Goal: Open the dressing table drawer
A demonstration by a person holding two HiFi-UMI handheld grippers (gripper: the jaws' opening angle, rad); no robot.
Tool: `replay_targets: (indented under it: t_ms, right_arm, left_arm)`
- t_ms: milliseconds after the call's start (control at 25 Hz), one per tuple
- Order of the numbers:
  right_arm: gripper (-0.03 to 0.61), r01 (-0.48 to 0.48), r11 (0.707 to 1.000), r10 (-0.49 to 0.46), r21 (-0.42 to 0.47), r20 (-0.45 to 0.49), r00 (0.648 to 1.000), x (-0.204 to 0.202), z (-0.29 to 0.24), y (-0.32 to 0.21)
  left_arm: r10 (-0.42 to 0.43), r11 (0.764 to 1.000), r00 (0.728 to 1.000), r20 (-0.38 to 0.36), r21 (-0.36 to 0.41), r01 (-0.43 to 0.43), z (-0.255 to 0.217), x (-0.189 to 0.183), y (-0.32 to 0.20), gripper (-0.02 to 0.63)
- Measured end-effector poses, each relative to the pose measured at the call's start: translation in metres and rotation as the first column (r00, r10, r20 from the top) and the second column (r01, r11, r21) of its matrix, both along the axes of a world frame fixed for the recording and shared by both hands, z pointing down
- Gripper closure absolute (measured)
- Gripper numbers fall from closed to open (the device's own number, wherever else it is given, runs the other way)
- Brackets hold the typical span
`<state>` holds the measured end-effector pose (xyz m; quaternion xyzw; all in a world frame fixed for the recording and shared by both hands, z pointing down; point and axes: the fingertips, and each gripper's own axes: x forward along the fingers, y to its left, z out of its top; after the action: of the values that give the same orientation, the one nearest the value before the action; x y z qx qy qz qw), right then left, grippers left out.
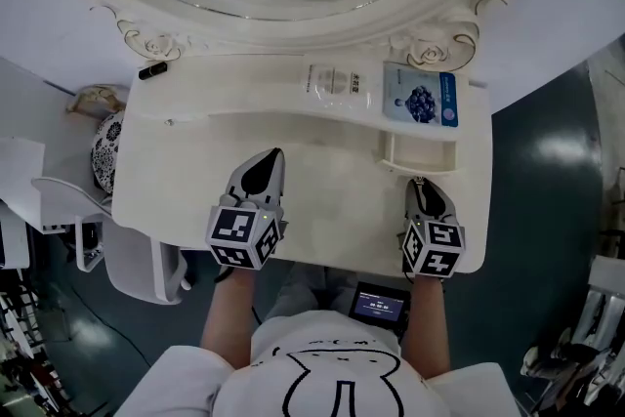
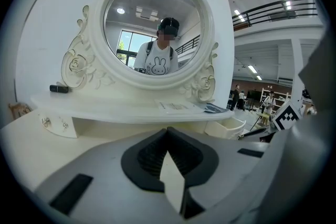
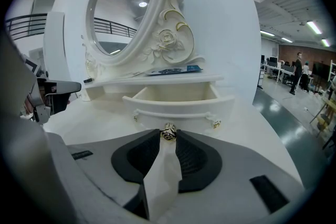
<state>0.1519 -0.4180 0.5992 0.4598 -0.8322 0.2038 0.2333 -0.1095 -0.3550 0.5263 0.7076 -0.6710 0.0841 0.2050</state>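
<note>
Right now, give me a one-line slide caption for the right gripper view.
Right gripper pinches the gold knob of the dressing table's opened drawer.

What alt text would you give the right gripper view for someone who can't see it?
The right gripper is closed on the small gold knob of a white drawer, which stands pulled open from a white dressing table. Above it rises an oval mirror in a carved frame.
</note>
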Motion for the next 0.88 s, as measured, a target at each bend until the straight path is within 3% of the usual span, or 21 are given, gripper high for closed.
replay_targets:
  t_ms: [880]
  right_arm:
    - [0.468, -0.030, 1.000, 0.030, 0.000, 0.034, 0.999, 0.003, -0.002, 0.013]
  left_arm:
    - [0.025, 1.000, 1.000, 0.004, 0.011, -0.025, -0.007, 0.006, 0.010, 0.606]
